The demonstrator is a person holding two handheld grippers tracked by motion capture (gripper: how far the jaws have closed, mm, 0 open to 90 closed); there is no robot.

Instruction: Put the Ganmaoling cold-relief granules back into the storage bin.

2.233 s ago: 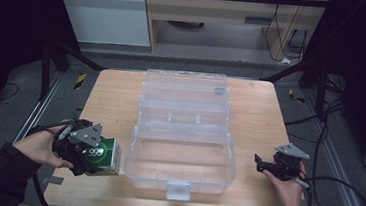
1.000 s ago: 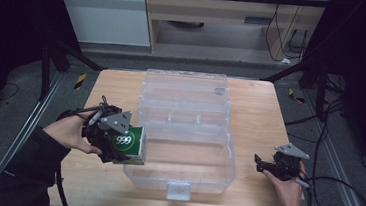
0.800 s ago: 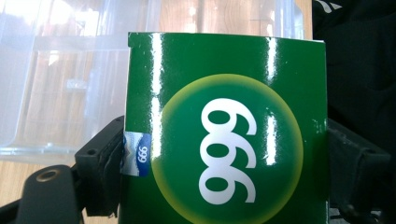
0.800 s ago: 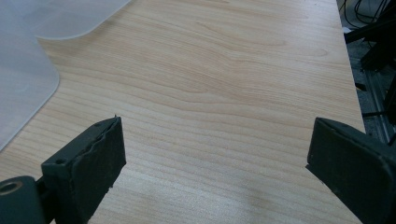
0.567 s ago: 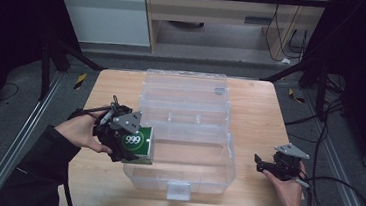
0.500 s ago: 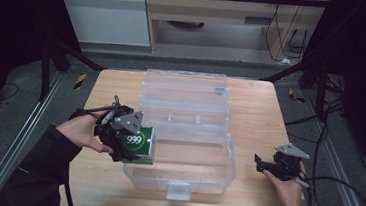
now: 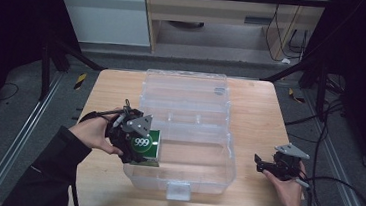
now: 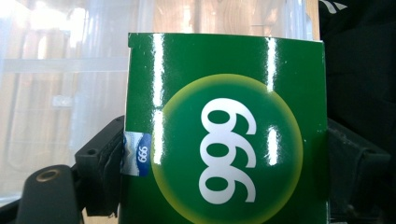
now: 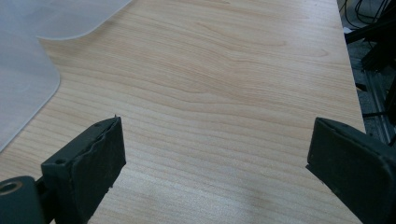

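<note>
On pale wood table (image 7: pixel 255 114) — left gripper (image 7: pixel 135 141) pinching green box (image 7: pixel 147 144), right gripper (image 7: pixel 270 167) spread.

— What carries my work here?

— One wooden table (image 7: pixel 251 104), light grain, rectangular, bare on its left and right strips. In the right gripper view the same planks (image 9: pixel 224 93) run under my jaws.

— What lies directly on it?

— Item one: a clear plastic box (image 7: pixel 215 173), open, at the middle near edge, latch tab facing me. Item two: its hinged lid (image 7: pixel 184 90), laid back flat on the far half of the table. My right hand (image 7: pixel 289 185) rests on the near right corner.
</note>
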